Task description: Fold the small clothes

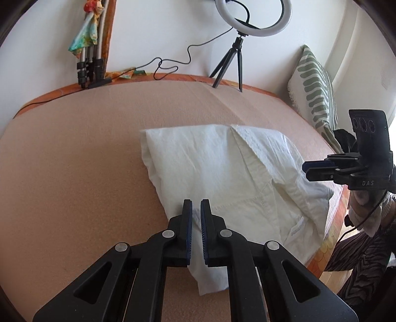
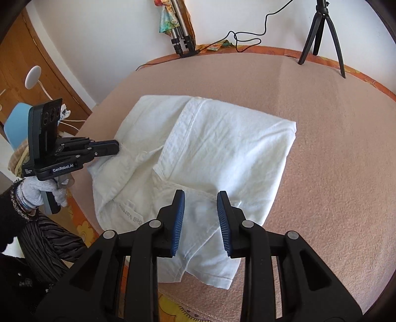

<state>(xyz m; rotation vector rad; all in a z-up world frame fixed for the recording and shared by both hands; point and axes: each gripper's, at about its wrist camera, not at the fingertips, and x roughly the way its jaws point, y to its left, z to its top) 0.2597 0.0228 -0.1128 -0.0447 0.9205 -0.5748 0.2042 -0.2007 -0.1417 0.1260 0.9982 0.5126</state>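
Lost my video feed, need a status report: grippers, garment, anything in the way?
Left gripper nearly closed at white garment edge, grip unclear. Right gripper open above it. Garment partly folded on bed. Nothing in the way.

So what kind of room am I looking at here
Most likely a bedroom at home, set up for filming. The white garment lies on a bed with a striped pillow against the wall, and a ring light on a tripod stands at the far edge.

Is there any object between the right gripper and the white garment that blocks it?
Nothing visible does. The right gripper hangs with jaws apart directly over the white garment, only air between them. The left gripper sits at the garment's far edge.
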